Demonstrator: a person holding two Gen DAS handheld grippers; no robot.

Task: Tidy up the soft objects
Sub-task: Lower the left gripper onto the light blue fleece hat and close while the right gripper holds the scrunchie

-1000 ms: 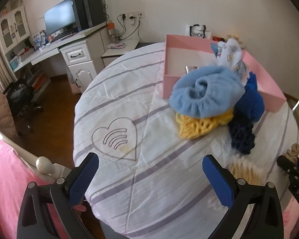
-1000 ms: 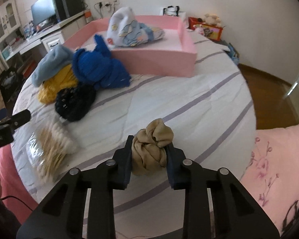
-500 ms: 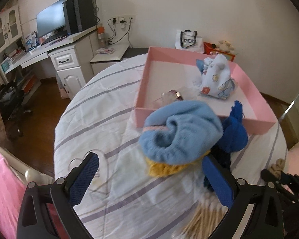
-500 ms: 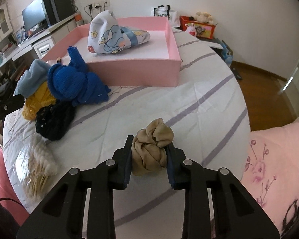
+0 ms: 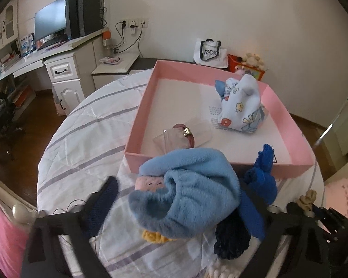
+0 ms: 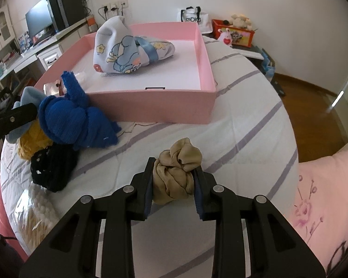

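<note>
A light-blue fleece piece [image 5: 190, 199] tops a pile with a yellow knit [image 5: 153, 236], a black knit [image 5: 232, 241] and a royal-blue knit [image 6: 74, 118], just before the pink box [image 5: 136, 125]. My left gripper [image 5: 178, 208] straddles the fleece and its jaws are closing; a gap still shows at the left finger [image 5: 104, 199]. In the right wrist view my right gripper [image 6: 174, 173] is shut on a tan fabric bundle [image 6: 176, 176], held above the quilt short of the pink box [image 6: 150, 104]. A printed pale-blue cloth [image 6: 127, 51] lies in the box.
A clear packet with a hair tie [image 5: 185, 134] lies in the box's near corner. A bag of cotton swabs [image 6: 34, 208] sits at the bed's left edge. The striped quilt [image 6: 243, 120] drops to wooden floor on the right. A desk with monitor [image 5: 51, 23] stands behind.
My left gripper has come forward over the pile and its jaws have narrowed around the light-blue fleece. My right gripper has carried the tan bundle closer to the pink box.
</note>
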